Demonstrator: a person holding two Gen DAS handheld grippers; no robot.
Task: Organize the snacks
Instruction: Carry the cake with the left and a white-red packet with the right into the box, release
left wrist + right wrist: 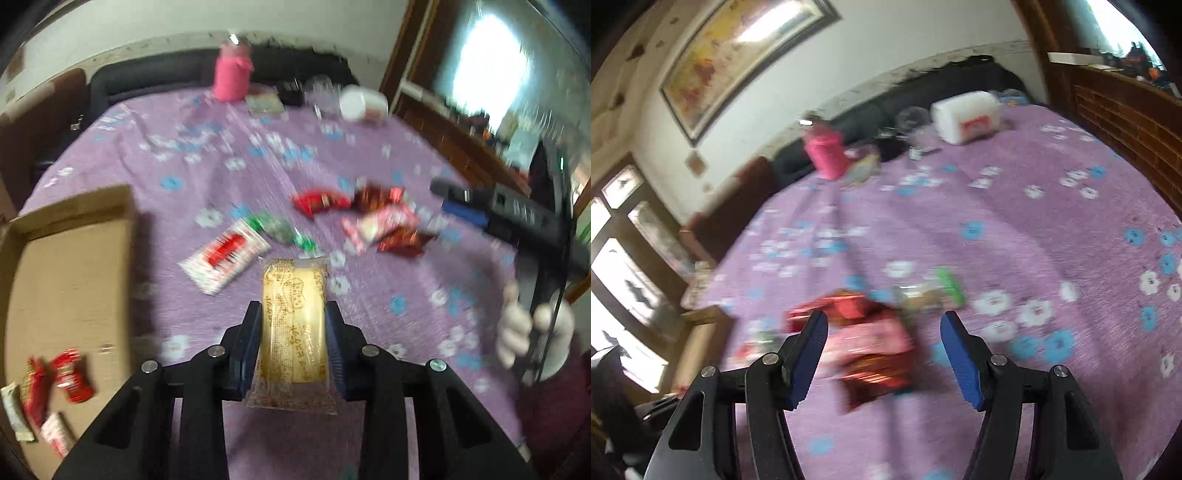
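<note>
No brand or label can be read: both views are smeared with motion, and the brown printing on the held wrapper stays illegible.

The left hand-held gripper [294,314] is clamping its blue pads against the two long sides of a yellow snack cake in a clear wrapper [293,328], which is standing lengthwise between the fingers above the surface [369,155] with its purple flowered cloth. To the left, an open cardboard box [70,273] is lying flat; at its near end red packets [70,374] and a white one are sitting inside.

Beyond the held cake, a red-and-white packet [225,258] and a green packet [280,227] are lying on the cloth, and farther right a heap of red and pink packets [373,218] is gathered.

The right hand-held gripper [884,345] is hovering with its fingers spread wide apart, holding nothing, over that heap [875,347]; a green-ended clear packet [929,291] is lying just beyond. Whether the pads touch anything cannot be told.

At the far edge a pink bottle [232,74] and a white container [364,103] are standing.
</note>
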